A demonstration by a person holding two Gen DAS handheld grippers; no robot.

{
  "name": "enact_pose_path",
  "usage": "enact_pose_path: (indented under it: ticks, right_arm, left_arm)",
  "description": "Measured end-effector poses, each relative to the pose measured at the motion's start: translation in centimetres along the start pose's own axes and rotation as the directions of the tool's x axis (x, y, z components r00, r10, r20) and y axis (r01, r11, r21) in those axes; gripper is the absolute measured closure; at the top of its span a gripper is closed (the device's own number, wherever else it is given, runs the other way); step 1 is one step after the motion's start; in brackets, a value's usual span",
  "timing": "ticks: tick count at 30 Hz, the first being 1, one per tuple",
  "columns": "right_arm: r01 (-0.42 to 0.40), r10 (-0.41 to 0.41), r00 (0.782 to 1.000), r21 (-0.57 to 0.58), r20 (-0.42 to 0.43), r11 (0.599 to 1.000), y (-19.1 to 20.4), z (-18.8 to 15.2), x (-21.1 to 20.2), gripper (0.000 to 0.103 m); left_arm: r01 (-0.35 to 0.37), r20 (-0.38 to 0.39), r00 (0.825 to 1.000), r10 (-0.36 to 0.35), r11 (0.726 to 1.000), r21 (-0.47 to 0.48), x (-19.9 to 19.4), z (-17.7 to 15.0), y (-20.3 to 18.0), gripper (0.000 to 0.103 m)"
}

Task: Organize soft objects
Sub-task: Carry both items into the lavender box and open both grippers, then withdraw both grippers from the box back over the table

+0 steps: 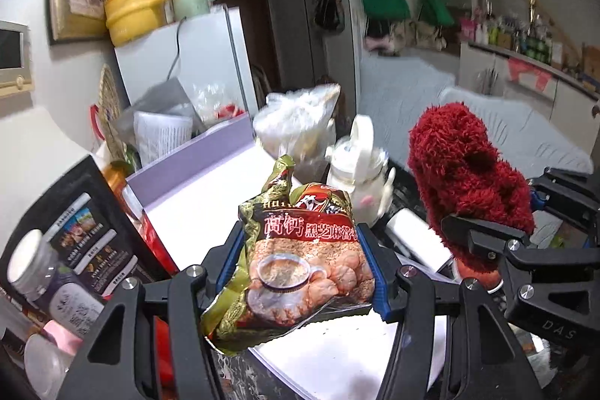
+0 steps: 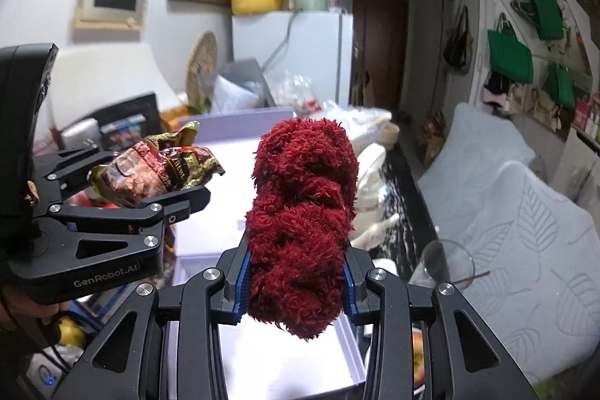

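Note:
My left gripper (image 1: pixel 303 265) is shut on a crinkled snack bag (image 1: pixel 300 257) printed with red and green, and holds it above a white box with lavender walls (image 1: pixel 195 167). My right gripper (image 2: pixel 296 282) is shut on a fuzzy dark red yarn skein (image 2: pixel 300 212) and holds it upright above the same box (image 2: pixel 292 362). In the left wrist view the skein (image 1: pixel 465 182) and right gripper (image 1: pixel 487 242) are at the right. In the right wrist view the left gripper (image 2: pixel 150 190) with the bag (image 2: pixel 150 171) is at the left.
A white jar with a lid (image 1: pixel 360 175) and a clear plastic bag (image 1: pixel 296 126) stand behind the box. A black printed box (image 1: pixel 90 242) and jars (image 1: pixel 33 268) are at the left. A white fridge (image 2: pixel 296 55) is behind. A glass (image 2: pixel 446 265) and quilted bedding (image 2: pixel 525 231) are at the right.

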State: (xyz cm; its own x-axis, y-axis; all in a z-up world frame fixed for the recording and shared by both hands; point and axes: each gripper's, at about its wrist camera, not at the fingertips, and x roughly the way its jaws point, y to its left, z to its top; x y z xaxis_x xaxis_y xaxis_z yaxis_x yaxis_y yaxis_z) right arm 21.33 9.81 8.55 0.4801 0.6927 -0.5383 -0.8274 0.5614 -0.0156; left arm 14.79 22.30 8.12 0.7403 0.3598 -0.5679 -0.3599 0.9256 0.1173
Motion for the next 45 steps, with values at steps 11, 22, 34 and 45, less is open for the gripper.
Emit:
enact_pose_path:
  ticks: [11,22,34,45]
  right_arm:
    - [0.021,-0.013,0.985,0.040,-0.174,0.999,-1.0,-1.7,5.8,0.065]
    - [0.050,-0.036,0.952,0.037,-0.304,0.998,-1.4,-4.3,9.3,0.065]
    - [0.100,-0.080,0.941,0.045,-0.329,0.994,-2.3,-5.0,9.4,0.043]
    - [0.111,-0.096,0.959,0.043,-0.268,0.993,-2.2,-3.2,6.2,0.043]
  left_arm:
    - [0.003,-0.218,0.976,0.003,1.000,0.030,7.4,-2.3,-1.3,0.047]
    - [-0.002,-0.335,0.942,0.016,0.999,0.043,10.6,-5.4,-2.3,0.047]
    - [-0.063,-0.332,0.939,0.088,0.995,0.083,11.0,-5.5,-2.4,0.022]
    - [-0.058,-0.280,0.957,0.076,0.996,0.072,7.6,-3.9,-2.4,0.022]
